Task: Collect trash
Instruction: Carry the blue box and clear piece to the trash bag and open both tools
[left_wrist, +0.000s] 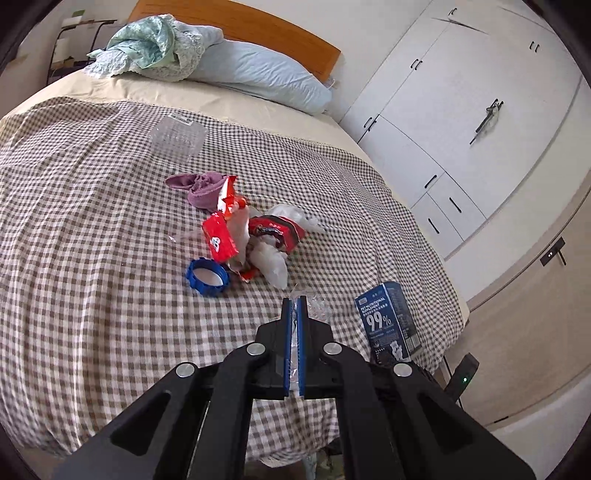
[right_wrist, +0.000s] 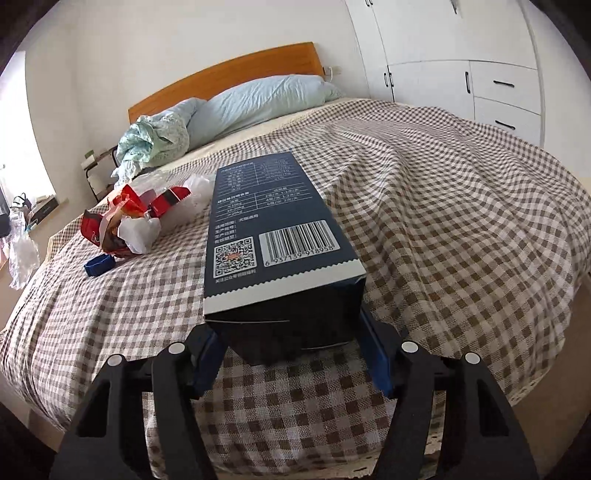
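Clear plastic wrap (left_wrist: 317, 308) is pinched tight in your left gripper (left_wrist: 294, 306). Red wrappers (left_wrist: 221, 236), a blue ring (left_wrist: 207, 276) and tissues (left_wrist: 271, 264) wait on the checked bed cover (left_wrist: 92, 221).

Your right gripper (right_wrist: 288, 332) squeezes the dark blue box (right_wrist: 273, 229). Lots is left.

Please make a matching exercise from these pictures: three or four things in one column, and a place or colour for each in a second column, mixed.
Things:
1. box
2. ring
3. clear wrap
4. pillow

Places or colours:
A. blue, beside the red wrappers
B. pinched in the left tool
C. between the right tool's pads
D. at the headboard

Pairs: 1-C, 2-A, 3-B, 4-D
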